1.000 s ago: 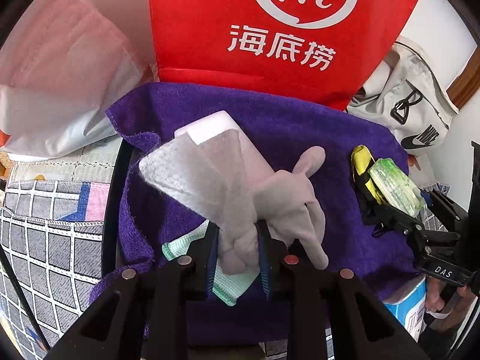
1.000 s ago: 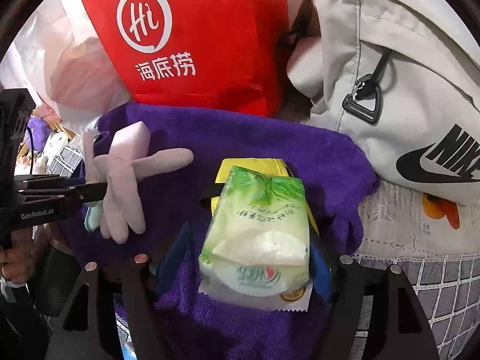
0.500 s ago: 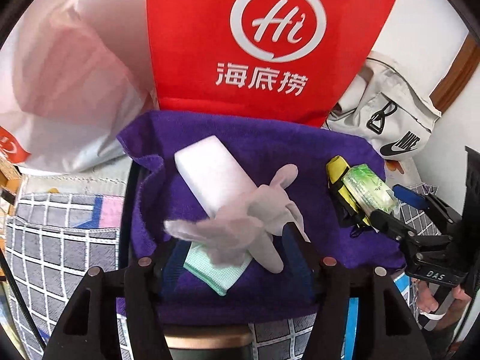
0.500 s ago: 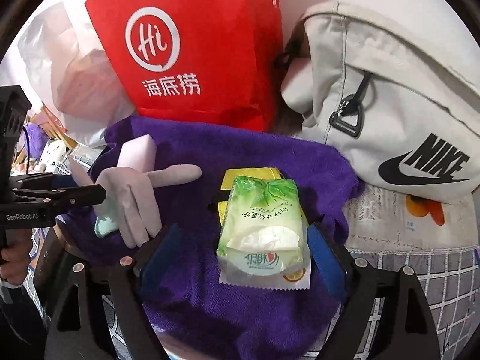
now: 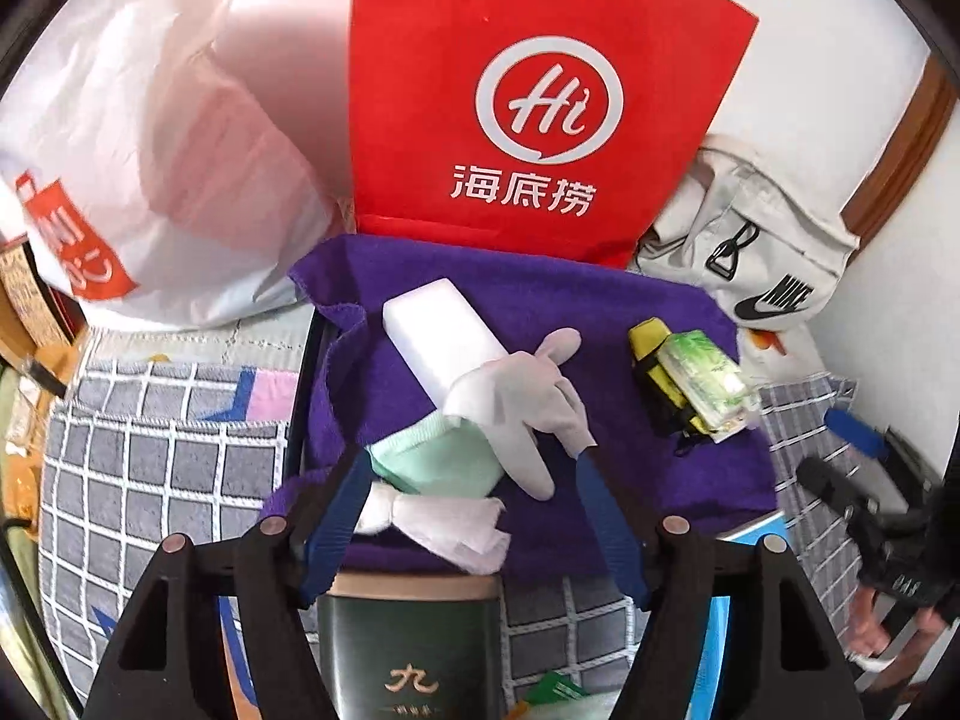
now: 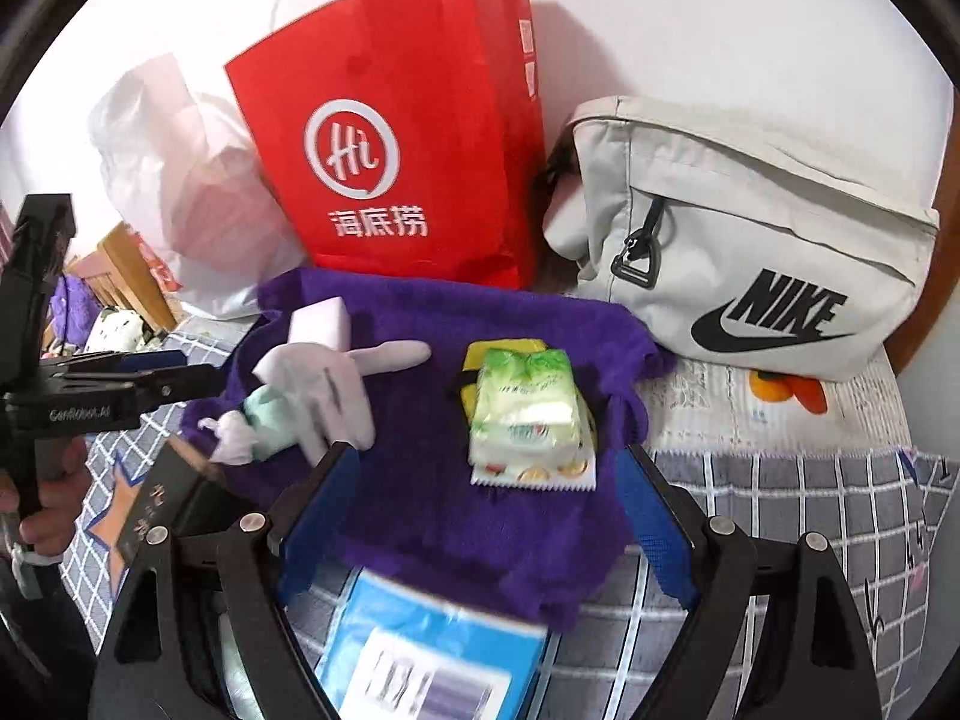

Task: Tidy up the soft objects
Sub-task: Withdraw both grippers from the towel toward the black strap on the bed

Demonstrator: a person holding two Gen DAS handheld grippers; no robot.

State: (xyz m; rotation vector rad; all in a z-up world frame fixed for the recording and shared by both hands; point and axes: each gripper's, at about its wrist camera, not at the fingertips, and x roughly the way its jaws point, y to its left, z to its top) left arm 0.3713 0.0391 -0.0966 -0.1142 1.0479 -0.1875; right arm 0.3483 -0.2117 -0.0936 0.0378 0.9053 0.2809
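A fuzzy purple towel (image 5: 630,324) is spread over a grey quilt (image 5: 156,456) checked in white, and everything else sits around it. Behind the towel a stiff red paper bag (image 5: 528,90) stands against a white wall, with a crinkled white plastic bag (image 5: 138,150) to one side and a pale canvas Nike bag (image 6: 750,240) to the other. On the towel lie a smooth white foam block (image 5: 438,324), a limp grey glove (image 5: 528,402) draped over it, a ribbed mint cloth (image 5: 432,462) and a crumpled white tissue (image 5: 456,525). Nearer the Nike bag, a glossy green tissue pack (image 6: 528,414) rests on something yellow, perhaps a pouch. The left gripper (image 5: 474,528) and the right gripper (image 6: 480,534) both hang at the towel's near edge, blue-padded jaws spread wide, holding nothing.
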